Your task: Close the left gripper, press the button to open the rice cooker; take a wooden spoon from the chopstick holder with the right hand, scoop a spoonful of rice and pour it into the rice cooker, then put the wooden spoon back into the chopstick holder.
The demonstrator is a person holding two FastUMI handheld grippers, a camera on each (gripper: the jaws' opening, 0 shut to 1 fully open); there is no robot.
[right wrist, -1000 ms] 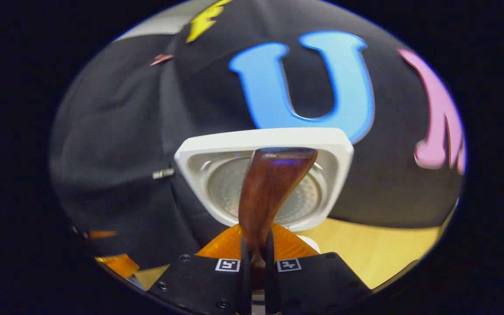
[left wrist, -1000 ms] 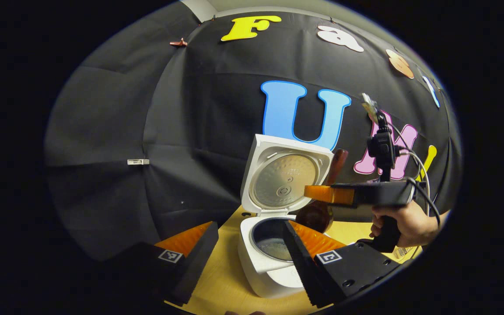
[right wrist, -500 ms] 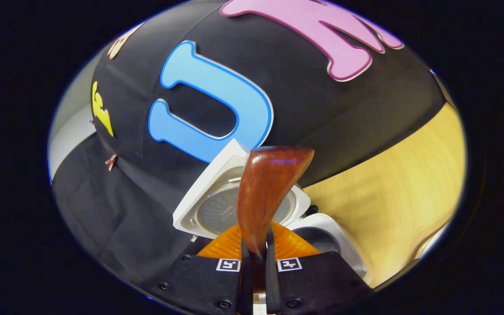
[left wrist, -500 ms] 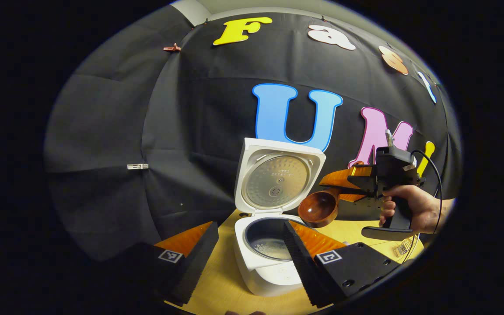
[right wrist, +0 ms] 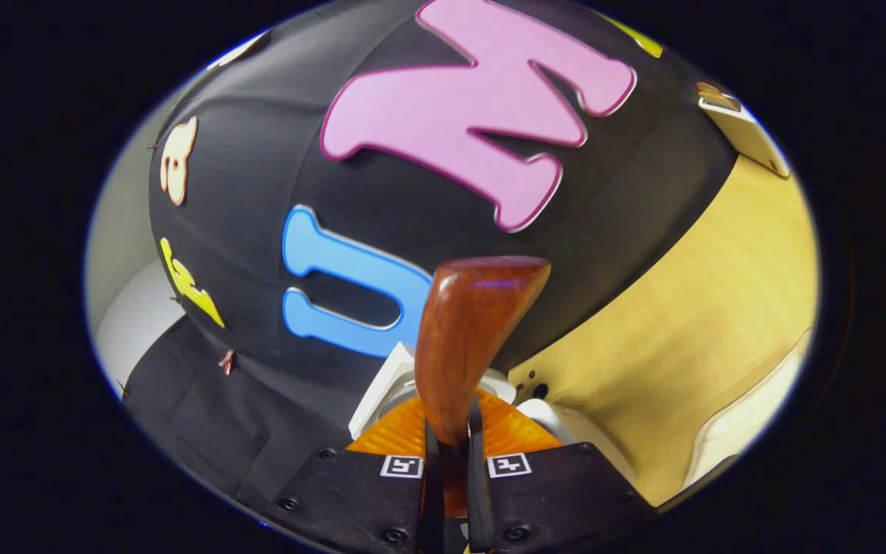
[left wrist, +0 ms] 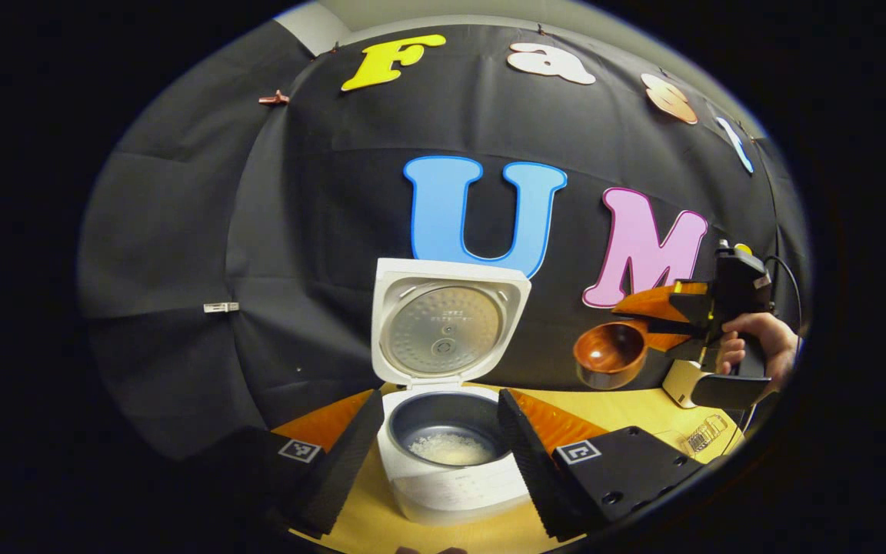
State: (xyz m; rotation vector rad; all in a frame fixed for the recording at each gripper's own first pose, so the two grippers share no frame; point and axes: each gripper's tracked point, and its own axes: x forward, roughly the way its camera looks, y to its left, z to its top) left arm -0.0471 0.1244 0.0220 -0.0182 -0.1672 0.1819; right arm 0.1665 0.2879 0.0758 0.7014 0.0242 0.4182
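The white rice cooker (left wrist: 451, 492) stands on the wooden table with its lid (left wrist: 447, 323) raised, and white rice (left wrist: 449, 448) lies in the dark inner pot. My left gripper (left wrist: 440, 402) is open, its fingers flanking the pot from the near side without touching it. To the right, a hand holds my right gripper (left wrist: 662, 319) above the table, shut on the wooden spoon (left wrist: 610, 354), whose empty bowl faces up. In the right gripper view the spoon (right wrist: 477, 338) stands up from my right gripper (right wrist: 451, 442), and a corner of the cooker lid (right wrist: 381, 385) shows behind it.
A white object (left wrist: 677, 381) sits on the table (left wrist: 643, 408) under the right hand, with a small wire item (left wrist: 704, 435) beside it. In the right gripper view a pale container edge (right wrist: 751, 415) lies at the lower right and a white block (right wrist: 743, 131) at the upper right.
The right gripper has carried the spoon rightward away from over the cooker and rolled it upright. The left gripper's view has swung so the cooker now lies between its fingers.
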